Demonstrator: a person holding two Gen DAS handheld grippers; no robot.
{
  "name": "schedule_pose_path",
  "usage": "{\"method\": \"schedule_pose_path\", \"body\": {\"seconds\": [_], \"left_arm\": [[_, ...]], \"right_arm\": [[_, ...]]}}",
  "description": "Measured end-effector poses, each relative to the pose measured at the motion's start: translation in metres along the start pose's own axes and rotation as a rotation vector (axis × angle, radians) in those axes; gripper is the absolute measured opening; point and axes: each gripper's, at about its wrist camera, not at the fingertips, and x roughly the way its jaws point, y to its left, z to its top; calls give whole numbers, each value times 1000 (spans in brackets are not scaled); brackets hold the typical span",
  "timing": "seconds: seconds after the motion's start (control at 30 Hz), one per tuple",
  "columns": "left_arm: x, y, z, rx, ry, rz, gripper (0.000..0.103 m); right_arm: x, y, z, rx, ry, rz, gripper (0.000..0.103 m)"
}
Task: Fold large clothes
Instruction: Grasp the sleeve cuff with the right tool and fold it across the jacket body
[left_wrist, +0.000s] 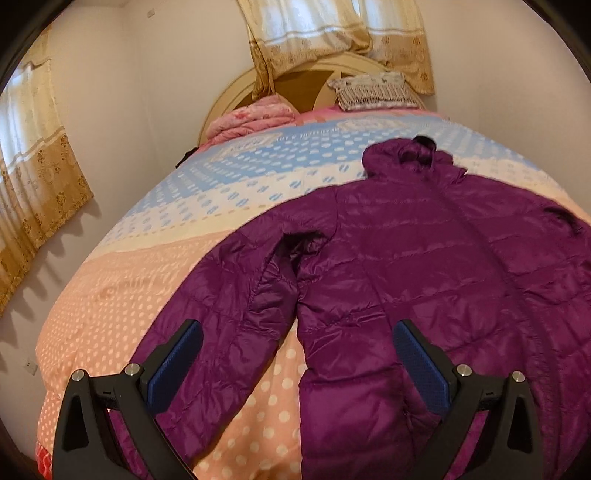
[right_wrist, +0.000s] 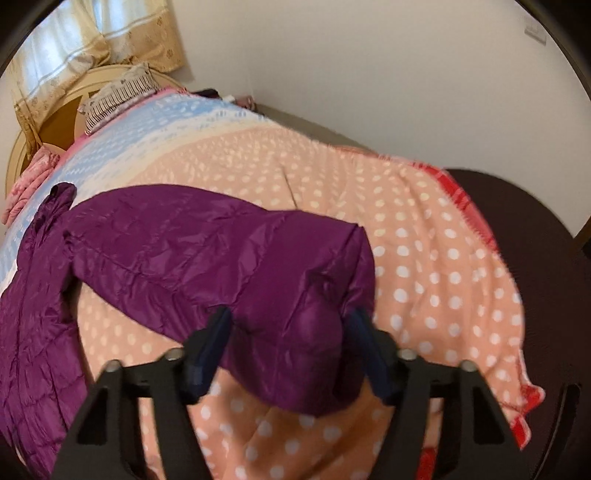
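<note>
Right tool pinches the jacket sleeve cuff between its fingers; left tool hovers wide open, empty. Next, I think: carry the sleeve across the body.

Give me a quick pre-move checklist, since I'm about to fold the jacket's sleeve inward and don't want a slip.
1. Right gripper straddles the sleeve cuff: ok.
2. Right jaws actually clamped on the cuff: cannot tell, view blurred.
3. Left gripper open, holding nothing: ok.
4. Purple jacket body lying spread on the blanket: ok.
5. Other sleeve lying flat on the blanket: ok.
6. Jacket front free of other items: ok.
</note>
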Motion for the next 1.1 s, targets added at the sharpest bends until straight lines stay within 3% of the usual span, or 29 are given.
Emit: {"method": "schedule_pose_path", "body": {"seconds": [0.13, 0.17, 0.2, 0.37, 0.67, 0.9, 1.1], "left_arm": [[21, 1, 0, -6, 31, 10, 102], [26, 3, 1, -7, 38, 11, 102], [30, 4, 2, -7, 42, 11, 102], [39, 11, 6, -8, 43, -9, 102], [52, 28, 11, -47, 38, -5, 102], [66, 38, 12, -54, 53, 10, 102], [76, 42, 12, -58, 63, 18, 102]], "right_arm": [[2, -3, 3, -21, 3, 0, 34], [1, -1, 5, -25, 7, 21, 21], [-2, 2, 8, -30, 11, 35, 18], [-22, 35, 20, -108, -39, 67, 15], [-35, 161, 45, -305, -113, 187, 14], [-31, 258, 34, -479, -143, 264, 13], [-21, 314, 14, -567, -123, 327, 13]]}}
